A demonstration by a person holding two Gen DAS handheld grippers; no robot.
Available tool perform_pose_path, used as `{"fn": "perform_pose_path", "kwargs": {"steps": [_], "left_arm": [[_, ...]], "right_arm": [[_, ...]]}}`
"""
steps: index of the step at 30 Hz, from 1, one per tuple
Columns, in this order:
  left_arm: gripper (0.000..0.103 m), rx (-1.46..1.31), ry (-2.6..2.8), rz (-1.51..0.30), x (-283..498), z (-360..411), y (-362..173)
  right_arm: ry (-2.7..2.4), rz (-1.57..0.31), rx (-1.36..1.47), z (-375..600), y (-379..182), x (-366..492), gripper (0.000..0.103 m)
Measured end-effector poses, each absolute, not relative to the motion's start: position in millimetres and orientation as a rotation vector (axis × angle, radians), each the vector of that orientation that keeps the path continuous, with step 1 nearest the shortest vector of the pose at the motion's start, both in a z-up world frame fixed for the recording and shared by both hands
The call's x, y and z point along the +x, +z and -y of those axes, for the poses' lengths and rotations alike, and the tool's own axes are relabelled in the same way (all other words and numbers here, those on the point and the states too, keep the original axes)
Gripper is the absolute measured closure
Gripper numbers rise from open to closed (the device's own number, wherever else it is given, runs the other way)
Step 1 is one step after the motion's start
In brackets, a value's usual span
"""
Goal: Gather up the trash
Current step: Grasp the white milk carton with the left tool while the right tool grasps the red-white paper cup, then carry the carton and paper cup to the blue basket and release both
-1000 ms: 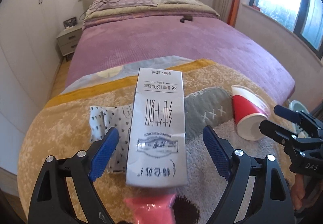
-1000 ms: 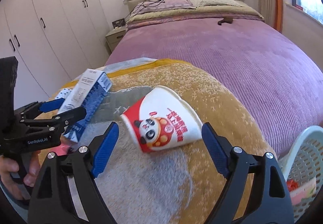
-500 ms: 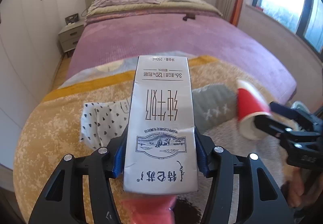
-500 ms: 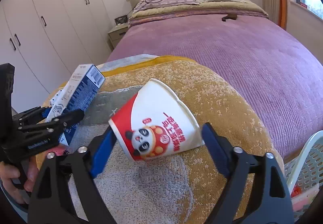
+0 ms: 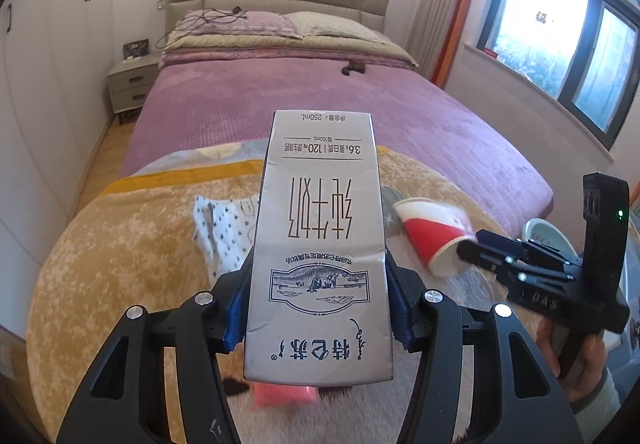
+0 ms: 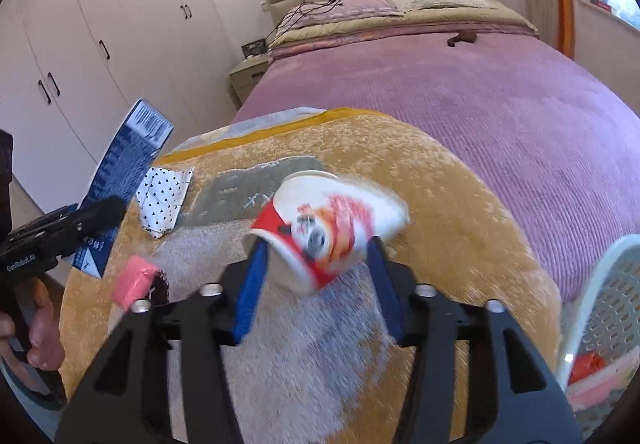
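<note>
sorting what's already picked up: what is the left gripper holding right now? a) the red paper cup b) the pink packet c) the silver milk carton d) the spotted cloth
c, the left gripper has its blue pads pressed on both sides of the silver milk carton, which it holds raised above the blanket; the red paper cup sits between the right gripper's closing jaws.

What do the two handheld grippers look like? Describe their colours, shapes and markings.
Both are black plastic frames with silver screws and blue textured pads. The left gripper bears white "GenRobot.AI" lettering on its side; the right gripper shows embossed "DAS" and a green light. A pale sleeve cuff shows.
</note>
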State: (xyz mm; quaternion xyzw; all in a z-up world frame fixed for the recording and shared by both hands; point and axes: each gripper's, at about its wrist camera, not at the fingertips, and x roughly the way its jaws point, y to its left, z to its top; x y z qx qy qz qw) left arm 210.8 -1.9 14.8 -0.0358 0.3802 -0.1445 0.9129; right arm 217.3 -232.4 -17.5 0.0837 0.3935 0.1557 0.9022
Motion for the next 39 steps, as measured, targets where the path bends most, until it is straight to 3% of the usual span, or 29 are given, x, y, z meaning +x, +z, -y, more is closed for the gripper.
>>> {"fn": "perform_pose_path", "kwargs": {"steps": [6,8,10,12,22,25,39], "left_arm": [[0.049,-0.077,-0.312,-0.769,193.0,-0.3,19.4],[0.049,-0.082,-0.323,-0.765,190.1,0.7,20.6],[0.049,-0.083,-0.332,-0.766,189.3,5.1,19.7],[0.049,-0.085,-0.339,-0.769,188.0,8.1,17.8],[0.049,-0.097,-0.345,-0.797,189.1,10.7,3.2],[0.049,-0.096,-0.349,-0.8,189.5,12.5,2.1],[0.049,-0.064,-0.449,-0.767,171.0,71.7,18.5]], "right_arm": [[0.255,-0.795,0.242,267.6,-8.1,196.9,0.064],[0.243,-0.791,0.275,271.6,-4.6,194.7,0.054],[0.235,-0.781,0.285,267.3,-1.6,196.2,0.029],[0.21,-0.781,0.298,257.6,-2.0,203.0,0.023],[0.103,-0.899,0.305,218.5,-34.3,248.7,0.025],[0.158,-0.902,0.295,213.7,-34.3,246.7,0.046],[0.117,-0.758,0.309,278.5,16.4,164.6,0.046]]}}
